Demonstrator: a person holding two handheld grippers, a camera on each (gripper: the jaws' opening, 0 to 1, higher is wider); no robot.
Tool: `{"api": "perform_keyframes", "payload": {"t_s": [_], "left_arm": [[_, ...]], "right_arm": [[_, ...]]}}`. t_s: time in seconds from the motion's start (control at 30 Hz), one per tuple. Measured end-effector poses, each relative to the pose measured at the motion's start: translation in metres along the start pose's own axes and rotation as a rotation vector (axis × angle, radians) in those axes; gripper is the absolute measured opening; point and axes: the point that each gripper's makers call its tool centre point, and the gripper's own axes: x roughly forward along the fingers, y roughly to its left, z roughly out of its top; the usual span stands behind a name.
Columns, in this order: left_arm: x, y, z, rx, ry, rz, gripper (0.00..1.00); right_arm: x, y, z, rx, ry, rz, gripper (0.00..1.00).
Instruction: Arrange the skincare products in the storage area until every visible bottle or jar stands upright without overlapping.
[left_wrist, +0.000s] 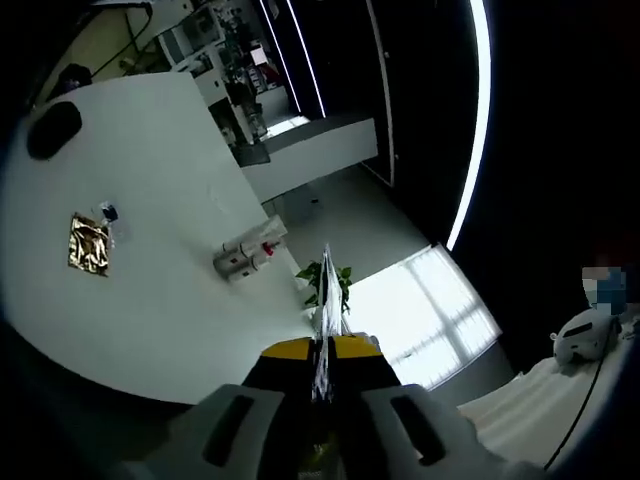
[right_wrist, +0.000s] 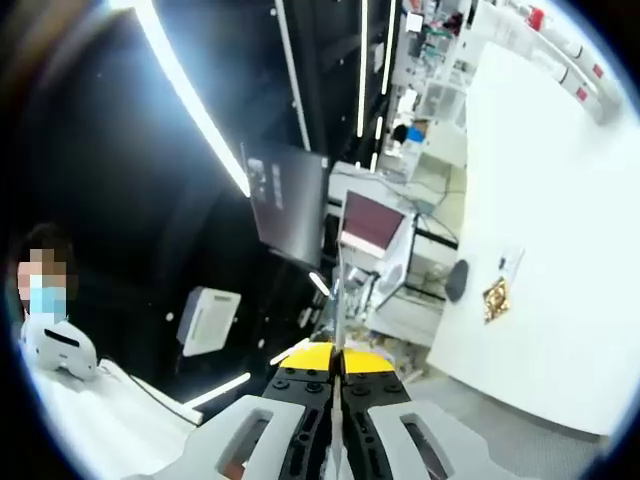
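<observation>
Both tongs, left (left_wrist: 322, 372) and right (right_wrist: 337, 385), are closed on thin clear film. Bottles (left_wrist: 248, 254) lie near the white table (left_wrist: 170, 300) edge, a gold packet (left_wrist: 89, 244) well apart.

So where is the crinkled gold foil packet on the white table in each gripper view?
Left gripper view: the crinkled gold foil packet lies at the left, on the white table, below a dark oval object.
Right gripper view: the packet lies right of centre, near the table's edge.
Shared landmark: the dark oval object, beside the packet in both views.
</observation>
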Motion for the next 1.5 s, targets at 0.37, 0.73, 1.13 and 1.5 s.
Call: {"api": "perform_keyframes", "payload": {"t_s": [0.37,0.73,1.13,1.5], "left_arm": [[0.0,-0.001,0.001,0.002,-0.003,-0.014,0.0],[0.008,-0.009,-0.021,0.027,0.104,-0.041,0.0],[0.013,-0.004,-0.031,0.033,0.162,-0.012,0.11],[0.008,-0.001,-0.033,0.076,0.183,-0.008,0.0]], "right_arm": [[0.009,0.008,-0.032,0.128,0.165,0.062,0.0],[0.011,0.011,-0.019,0.012,0.085,0.076,0.11],[0.015,0.005,-0.034,0.03,0.161,0.046,0.0],[0.02,0.001,-0.044,0.013,0.2,0.049,0.12]]}}
